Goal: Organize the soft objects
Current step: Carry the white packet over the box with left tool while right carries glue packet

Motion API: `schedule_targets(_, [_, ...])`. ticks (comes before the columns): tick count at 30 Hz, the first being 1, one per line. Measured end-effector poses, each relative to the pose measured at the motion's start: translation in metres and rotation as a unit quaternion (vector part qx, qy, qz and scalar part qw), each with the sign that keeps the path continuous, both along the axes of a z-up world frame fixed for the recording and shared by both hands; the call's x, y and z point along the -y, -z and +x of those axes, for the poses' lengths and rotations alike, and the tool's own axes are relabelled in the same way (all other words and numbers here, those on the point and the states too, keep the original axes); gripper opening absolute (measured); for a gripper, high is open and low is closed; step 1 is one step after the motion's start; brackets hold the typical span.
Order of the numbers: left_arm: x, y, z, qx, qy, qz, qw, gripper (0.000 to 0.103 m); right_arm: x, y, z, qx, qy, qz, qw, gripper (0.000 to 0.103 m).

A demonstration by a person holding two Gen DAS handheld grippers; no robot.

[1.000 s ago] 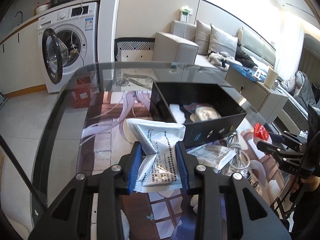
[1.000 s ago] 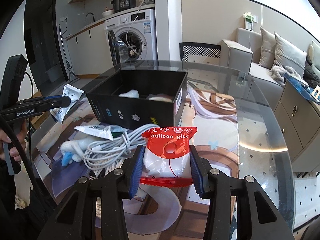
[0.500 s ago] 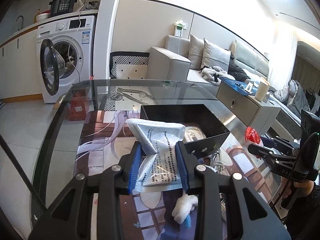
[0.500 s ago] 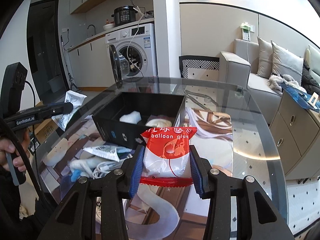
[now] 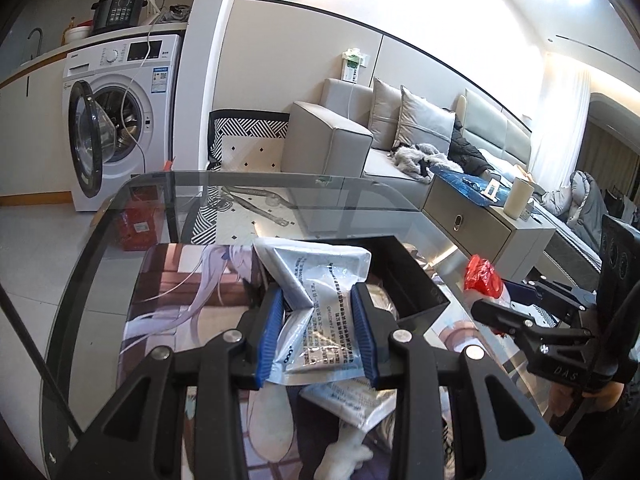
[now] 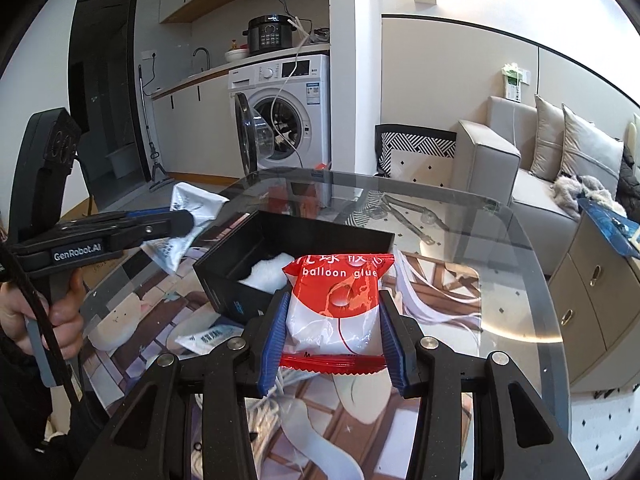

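Observation:
My left gripper (image 5: 318, 326) is shut on a silver-white foil packet (image 5: 320, 292) and holds it in the air just before the black open box (image 5: 416, 280). My right gripper (image 6: 334, 330) is shut on a red and white "balloon glue" packet (image 6: 338, 304), held above the table in front of the black box (image 6: 240, 276), which holds a white soft item (image 6: 266, 274). The right gripper with its red packet (image 5: 482, 276) shows at the right of the left wrist view. The left gripper with its foil packet (image 6: 188, 216) shows at the left of the right wrist view.
The glass table (image 6: 516, 300) carries a printed anime mat (image 5: 176, 292). Another white packet (image 5: 352, 400), a white soft piece (image 5: 344, 460) and white cables (image 6: 280, 380) lie on it near me. A washing machine (image 5: 120, 116), sofa (image 5: 344, 144) and cabinet (image 6: 592, 280) stand beyond.
Both grippers have risen and tilted up with their packets still held. The box now sits lower in both views. The left gripper has come closer over the box's near edge.

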State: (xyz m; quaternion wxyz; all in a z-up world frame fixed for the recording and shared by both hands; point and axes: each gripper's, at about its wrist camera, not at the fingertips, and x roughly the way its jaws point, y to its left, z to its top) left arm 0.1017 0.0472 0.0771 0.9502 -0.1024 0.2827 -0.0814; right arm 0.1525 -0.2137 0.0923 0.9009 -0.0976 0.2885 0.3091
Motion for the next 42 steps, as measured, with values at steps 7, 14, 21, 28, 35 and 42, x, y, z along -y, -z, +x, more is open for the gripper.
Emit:
schedule_targets(7, [0.007, -0.002, 0.020, -0.001, -0.004, 0.001, 1.0000, 0.033, -0.007, 0.000, 0.015, -0.004, -0.005, 0.006, 1.000, 0.044])
schedule_targets(14, [0.013, 0.000, 0.038, -0.003, -0.008, 0.001, 1.0000, 0.033, -0.016, 0.002, 0.029, -0.009, -0.011, 0.012, 1.000, 0.044])
schedule_targets(21, [0.021, 0.004, 0.053, -0.010, -0.011, 0.013, 0.9998, 0.033, -0.029, 0.006, 0.040, -0.011, -0.022, 0.010, 1.000, 0.044])
schedule_targets(28, [0.024, 0.010, 0.064, -0.018, -0.018, 0.023, 0.9994, 0.033, -0.038, 0.011, 0.051, -0.016, -0.029, 0.009, 0.999, 0.044])
schedule_targets(35, [0.028, 0.016, 0.075, -0.026, -0.021, 0.039, 0.9987, 0.033, -0.042, 0.015, 0.060, -0.019, -0.031, 0.008, 0.999, 0.044])
schedule_targets(42, [0.031, 0.021, 0.085, -0.032, -0.020, 0.042, 0.9984, 0.033, -0.046, 0.021, 0.070, -0.024, -0.034, 0.004, 0.999, 0.044])
